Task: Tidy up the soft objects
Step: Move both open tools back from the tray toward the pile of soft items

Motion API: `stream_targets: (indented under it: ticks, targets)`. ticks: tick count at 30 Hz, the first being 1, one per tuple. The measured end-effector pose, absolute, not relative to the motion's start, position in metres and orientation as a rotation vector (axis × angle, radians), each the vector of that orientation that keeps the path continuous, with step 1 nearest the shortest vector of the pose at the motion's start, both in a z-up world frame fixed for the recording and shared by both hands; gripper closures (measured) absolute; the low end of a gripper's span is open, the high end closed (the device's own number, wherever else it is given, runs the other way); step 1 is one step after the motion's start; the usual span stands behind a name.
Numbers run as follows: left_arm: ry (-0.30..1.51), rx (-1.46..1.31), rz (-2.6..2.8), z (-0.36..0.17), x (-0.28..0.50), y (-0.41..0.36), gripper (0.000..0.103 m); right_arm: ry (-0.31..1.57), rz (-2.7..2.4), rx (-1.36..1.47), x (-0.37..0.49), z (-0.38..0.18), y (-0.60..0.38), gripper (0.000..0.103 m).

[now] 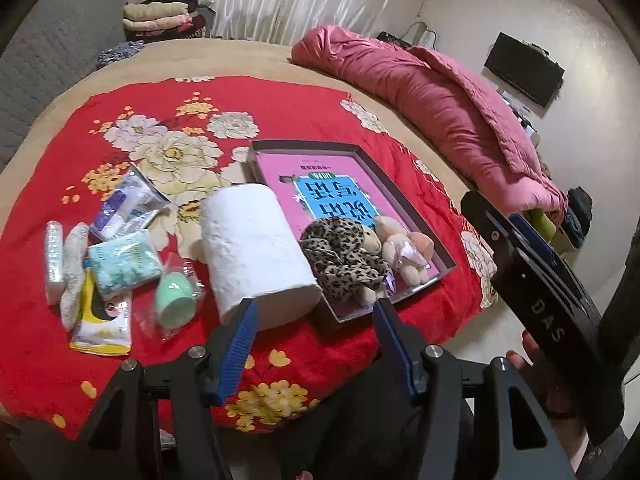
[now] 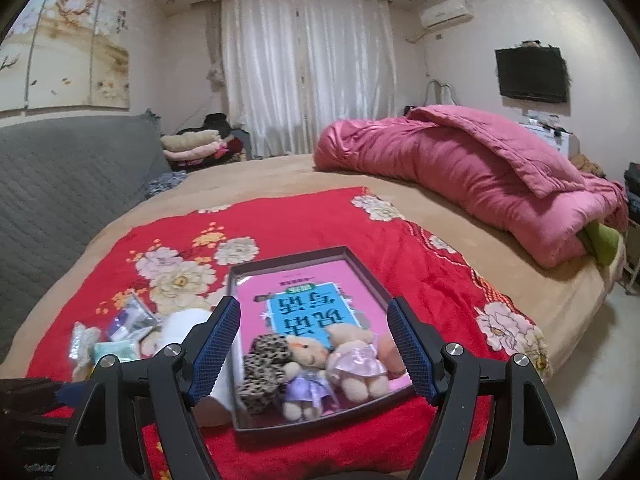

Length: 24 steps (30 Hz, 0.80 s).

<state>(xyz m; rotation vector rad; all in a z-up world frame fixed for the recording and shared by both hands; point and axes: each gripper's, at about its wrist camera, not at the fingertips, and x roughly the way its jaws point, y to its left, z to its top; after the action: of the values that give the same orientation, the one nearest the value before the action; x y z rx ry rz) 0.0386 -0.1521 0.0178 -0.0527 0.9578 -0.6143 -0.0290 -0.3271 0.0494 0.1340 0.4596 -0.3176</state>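
A: Where are the soft things sitting?

B: Two small teddy bears, one in a purple dress (image 2: pixel 300 376) and one in a pink dress (image 2: pixel 354 360), are lying in the shallow tray (image 2: pixel 362 264) on the red floral blanket (image 1: pixel 280 100), at its near end. A leopard-print plush (image 1: pixel 340 256) is curling against them, and a pink book (image 1: pixel 340 184) is lining the tray underneath.

A: And outside the tray?

B: A white paper roll (image 1: pixel 256 248) is lying on its side just beside the tray's left wall. Left of it, a mint green cup in plastic wrap (image 1: pixel 176 296), a pale blue tissue pack (image 1: pixel 124 264), a yellow packet (image 1: pixel 102 320) and some other small packs are lying scattered; those may be wipes, though the print is too blurred to say.

A: What are the tools doing?

B: The left tool (image 1: pixel 316 316) is hovering with its jaws spread, nothing between them, near the roll's near end. The right tool (image 2: pixel 314 344) is standing wide apart too, gripping nothing, with the bears showing beyond its gap.
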Motion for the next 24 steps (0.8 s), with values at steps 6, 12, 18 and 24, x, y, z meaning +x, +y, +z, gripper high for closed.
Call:
stream_targets:
  ticks: [6, 12, 18, 24]
  targets:
    - [0.946, -0.088, -0.604, 0.023, 0.039, -0.135, 0.044, 0.456, -0.288, 0.106, -0.031, 0.058, -0.308, 0.026]
    - [0.932, -0.110, -0.596, 0.029, 0.035, -0.121, 0.044, 0.451, -0.261, 0.079, -0.035, 0.066, -0.292, 0.026]
    - [0.920, -0.133, -0.581, 0.034, 0.033, -0.106, 0.044, 0.443, -0.219, 0.041, -0.037, 0.072, -0.274, 0.026]
    - [0.907, -0.157, -0.556, 0.035, 0.031, -0.088, 0.044, 0.443, -0.170, 0.020, -0.038, 0.075, -0.258, 0.026]
